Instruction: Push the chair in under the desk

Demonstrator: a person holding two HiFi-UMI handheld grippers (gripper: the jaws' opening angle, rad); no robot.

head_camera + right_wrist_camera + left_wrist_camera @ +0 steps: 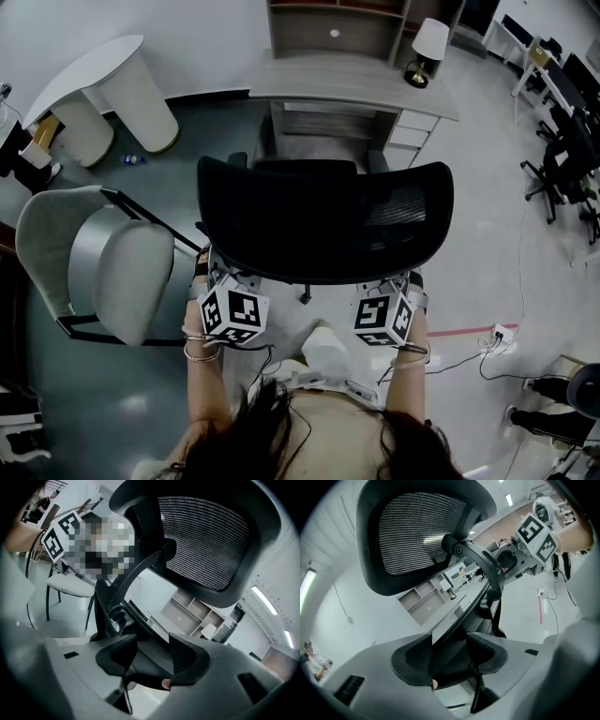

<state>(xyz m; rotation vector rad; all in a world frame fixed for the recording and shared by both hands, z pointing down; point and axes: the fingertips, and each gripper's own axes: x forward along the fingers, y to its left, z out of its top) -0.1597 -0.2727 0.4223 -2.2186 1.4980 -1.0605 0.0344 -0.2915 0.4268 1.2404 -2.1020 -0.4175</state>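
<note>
Chair (323,220): just short of the desk (356,89), seat facing the kneehole.
Left gripper (450,641): I pinch the chair's lower back frame, to steer.
Right gripper (152,648): same clamp on the opposite side, so my push runs straight.

Head view: even, cool indoor light; shadows soft and faint; pale sheen on floor (131,405); chair back (323,220) near black, detail lost. Both gripper views: strong fisheye bend, dark vignette at corners; ceiling strip lights (265,599) glare white; nearest foreground soft, out of focus.
</note>
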